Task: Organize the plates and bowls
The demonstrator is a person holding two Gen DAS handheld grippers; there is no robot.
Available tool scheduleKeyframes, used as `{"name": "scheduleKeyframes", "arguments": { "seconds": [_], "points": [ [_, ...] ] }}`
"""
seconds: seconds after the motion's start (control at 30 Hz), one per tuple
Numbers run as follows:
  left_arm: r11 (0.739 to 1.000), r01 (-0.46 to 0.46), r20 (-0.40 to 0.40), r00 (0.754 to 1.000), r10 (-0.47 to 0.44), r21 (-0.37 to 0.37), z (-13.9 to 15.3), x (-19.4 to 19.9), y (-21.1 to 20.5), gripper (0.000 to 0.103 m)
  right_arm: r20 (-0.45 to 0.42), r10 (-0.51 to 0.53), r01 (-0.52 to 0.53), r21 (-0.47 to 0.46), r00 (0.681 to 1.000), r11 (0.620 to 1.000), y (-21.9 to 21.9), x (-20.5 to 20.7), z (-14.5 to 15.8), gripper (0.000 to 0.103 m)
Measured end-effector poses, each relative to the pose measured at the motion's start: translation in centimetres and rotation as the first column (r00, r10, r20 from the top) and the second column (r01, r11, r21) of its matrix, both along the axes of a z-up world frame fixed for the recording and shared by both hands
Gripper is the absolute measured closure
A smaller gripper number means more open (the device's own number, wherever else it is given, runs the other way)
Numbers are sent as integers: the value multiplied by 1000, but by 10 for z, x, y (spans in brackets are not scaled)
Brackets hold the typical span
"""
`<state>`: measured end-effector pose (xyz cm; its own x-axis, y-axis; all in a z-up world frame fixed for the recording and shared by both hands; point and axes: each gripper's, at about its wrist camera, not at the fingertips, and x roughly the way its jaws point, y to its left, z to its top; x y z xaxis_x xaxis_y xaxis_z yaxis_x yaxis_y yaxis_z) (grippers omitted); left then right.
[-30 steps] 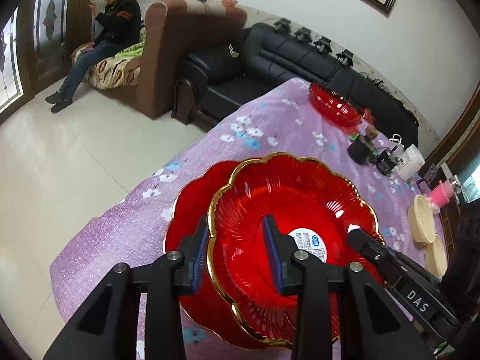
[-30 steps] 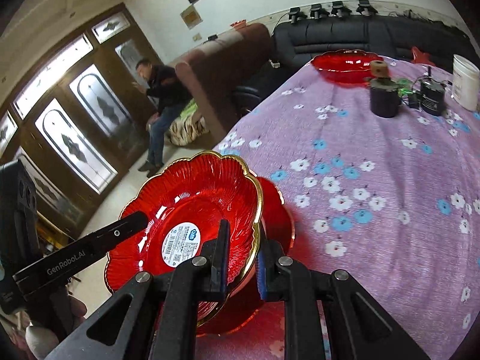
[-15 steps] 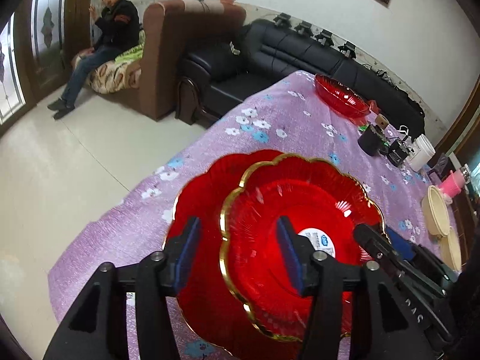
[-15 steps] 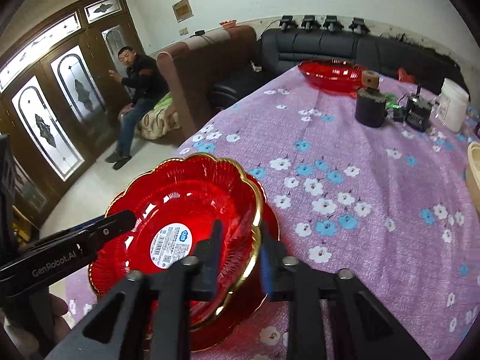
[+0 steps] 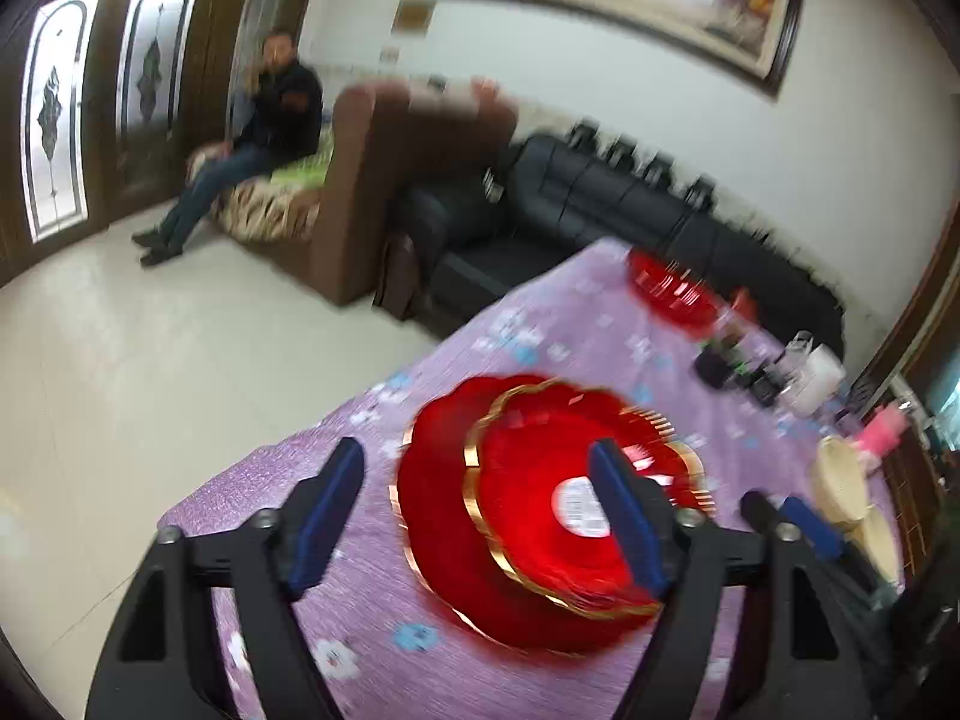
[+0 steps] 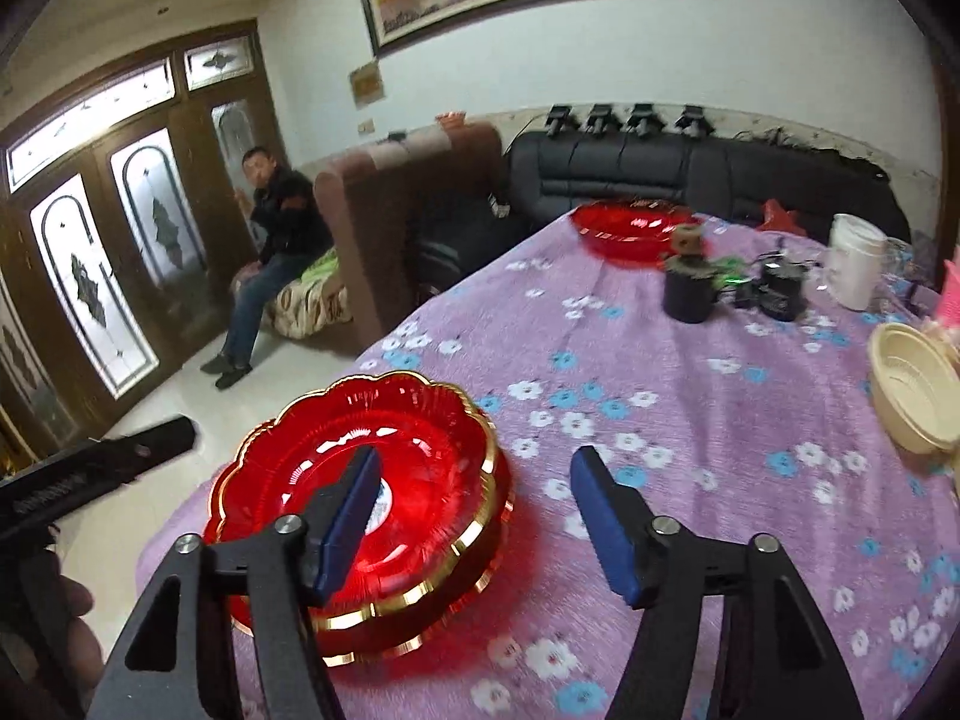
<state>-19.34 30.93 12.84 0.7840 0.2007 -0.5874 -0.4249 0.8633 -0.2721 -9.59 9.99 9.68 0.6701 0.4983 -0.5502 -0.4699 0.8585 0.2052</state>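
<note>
Two red gold-rimmed scalloped plates sit stacked on the purple flowered tablecloth. The top plate [image 5: 540, 516] [image 6: 366, 468] carries a white label and rests on the lower plate [image 5: 438, 546] [image 6: 420, 618]. My left gripper [image 5: 474, 522] is open and empty, raised above the stack. My right gripper [image 6: 474, 516] is open and empty over the stack's right rim. A third red plate [image 5: 672, 291] [image 6: 630, 231] sits at the far end of the table. Cream bowls [image 6: 912, 384] [image 5: 840, 480] stand at the right.
A black cup [image 6: 690, 294], a small black device [image 6: 780, 288] and a white tub [image 6: 855, 267] stand mid-table at the far side. The table's left edge [image 6: 420, 324] drops to a tiled floor. Sofas and a seated man [image 6: 270, 252] are beyond.
Both grippers let go of the top plate, opened wide and drew back and up. The plate now rests on the lower plate.
</note>
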Motion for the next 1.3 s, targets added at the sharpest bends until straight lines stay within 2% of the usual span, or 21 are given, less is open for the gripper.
{"name": "scheduleKeyframes", "arguments": {
  "seconds": [0.03, 0.17, 0.3, 0.4, 0.57, 0.73, 0.8, 0.9, 1.07, 1.2, 1.3],
  "points": [
    [1000, 17, 39, 999, -18, 23, 8, -9, -14, 17, 2, -9, 9, 16, 1000, 1000, -7, -6, 1, 28],
    [986, 109, 104, 987, -122, 127, 25, -25, -61, 13, 17, -64, 63, 77, 998, 995, -41, -35, 3, 26],
    [954, 219, 120, 962, -247, 206, 33, -30, -105, 12, 62, -173, 167, 81, 983, 983, -82, -54, 2, 18],
    [926, 292, 109, 939, -325, 241, 35, -30, -132, 12, 96, -265, 263, 41, 959, 964, -112, -56, -2, 17],
    [895, 302, 109, 929, -353, 327, 39, -33, -172, 12, 74, -380, 372, 98, 922, 923, -169, -57, -4, 17],
    [888, 326, 109, 919, -378, 324, 43, -32, -199, 12, 102, -473, 465, 99, 875, 880, -205, -60, -14, 15],
    [883, 342, 90, 917, -388, 322, 42, -29, -210, 12, 84, -484, 474, 113, 871, 873, -216, -60, -22, 15],
    [868, 370, 62, 909, -412, 332, 40, -28, -227, 12, 32, -464, 454, 154, 885, 878, -222, -57, -27, 15],
    [839, 415, 44, 888, -458, 353, 42, -26, -253, 12, 48, -416, 405, 157, 908, 901, -215, -61, -26, 15],
    [827, 478, 59, 855, -516, 297, 63, -16, -263, 12, 66, -392, 379, 152, 918, 913, -209, -67, -26, 15],
    [803, 545, 110, 807, -580, 239, 104, -9, -270, 12, 63, -394, 380, 161, 917, 911, -211, -68, -27, 15]
  ]
}}
